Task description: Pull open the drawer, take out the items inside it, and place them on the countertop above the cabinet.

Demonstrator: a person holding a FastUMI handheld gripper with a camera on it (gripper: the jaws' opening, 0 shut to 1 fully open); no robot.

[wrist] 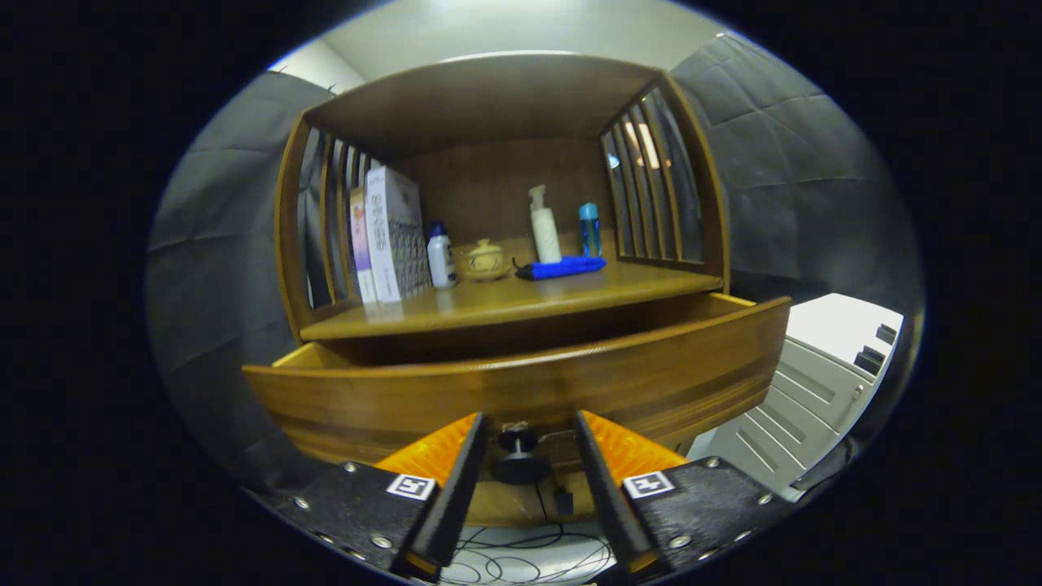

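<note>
The wooden drawer (521,387) of the cabinet stands pulled out toward me, and its front panel hides whatever lies inside. Its dark round knob (518,457) sits between my fingers, with a gap on each side. My gripper (529,419) is open, its tips close to the drawer front. Above the drawer is the countertop (570,295), inside a wooden alcove with slatted sides.
On the countertop stand books (389,236), a white bottle (440,256), a small lidded pot (486,260), a pump bottle (544,228), a blue bottle (589,229) and a flat blue object (563,267). A white cabinet (822,382) stands to the right. Cables (521,561) lie on the floor below.
</note>
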